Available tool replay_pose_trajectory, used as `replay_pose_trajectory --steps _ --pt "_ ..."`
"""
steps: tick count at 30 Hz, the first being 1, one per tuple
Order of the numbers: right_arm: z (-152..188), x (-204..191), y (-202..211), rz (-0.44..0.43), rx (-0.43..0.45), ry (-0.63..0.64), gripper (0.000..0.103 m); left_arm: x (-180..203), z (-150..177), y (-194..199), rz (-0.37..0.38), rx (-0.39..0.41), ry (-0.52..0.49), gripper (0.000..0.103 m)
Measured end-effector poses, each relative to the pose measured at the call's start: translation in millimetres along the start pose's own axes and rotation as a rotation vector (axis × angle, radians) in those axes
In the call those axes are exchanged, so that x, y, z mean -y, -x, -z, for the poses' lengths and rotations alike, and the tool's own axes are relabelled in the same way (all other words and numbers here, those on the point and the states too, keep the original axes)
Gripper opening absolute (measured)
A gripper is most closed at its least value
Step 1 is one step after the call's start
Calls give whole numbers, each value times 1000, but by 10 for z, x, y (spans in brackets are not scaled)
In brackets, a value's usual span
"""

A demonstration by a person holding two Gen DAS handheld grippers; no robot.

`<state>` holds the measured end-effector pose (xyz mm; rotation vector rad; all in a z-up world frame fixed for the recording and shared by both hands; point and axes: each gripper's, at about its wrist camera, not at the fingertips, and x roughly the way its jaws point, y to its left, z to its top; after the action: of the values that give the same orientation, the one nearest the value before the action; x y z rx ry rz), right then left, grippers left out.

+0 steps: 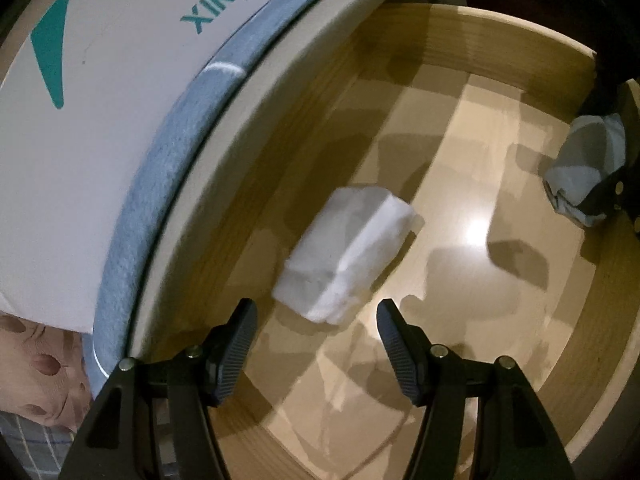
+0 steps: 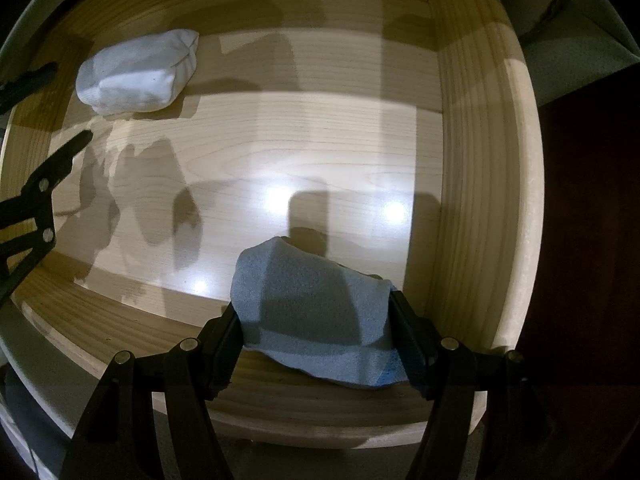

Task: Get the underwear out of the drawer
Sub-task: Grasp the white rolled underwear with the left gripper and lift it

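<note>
Wooden drawer (image 2: 472,168) lit from above: right gripper (image 2: 316,336) pinches the blue underwear (image 2: 312,312), lower centre; left gripper (image 1: 316,344), gaping and empty, should straddle the white bundle (image 1: 348,252).

Blue underwear (image 2: 316,312): folded, soft knit, clamped between the right claw (image 2: 316,344) fingers, above the drawer (image 2: 480,160) front wall. White underwear (image 1: 348,252): folded bundle, flat on the drawer floor, just ahead of the left claw (image 1: 316,344).
</note>
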<state>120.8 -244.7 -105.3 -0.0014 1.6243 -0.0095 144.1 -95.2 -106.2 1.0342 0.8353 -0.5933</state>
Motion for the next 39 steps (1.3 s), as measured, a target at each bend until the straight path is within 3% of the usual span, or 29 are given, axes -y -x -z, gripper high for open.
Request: replay_pose_trajectory --steps 4,7,10,16,27,31,39 --pt "0 0 -1 0 0 -2 65 85 57 -26 -29 6 -40 64" --pt "-12 9 -32 0 0 -2 65 200 29 -40 15 0 -62 64" --pt "-15 12 -30 0 0 -5 65 253 -9 -60 1 1 -85 63" --pt "-20 16 -26 -1 2 -5 65 195 -88 -244 18 -6 -80 53" --pt "-34 24 -12 -3 5 -8 65 213 -154 -606 -64 -31 -138 50" --pt "-36 28 -17 -3 6 -8 65 207 -159 -656 -90 -36 -129 40" --pt "-59 31 -17 -4 7 -10 65 157 -229 -662 -61 -81 -72 33"
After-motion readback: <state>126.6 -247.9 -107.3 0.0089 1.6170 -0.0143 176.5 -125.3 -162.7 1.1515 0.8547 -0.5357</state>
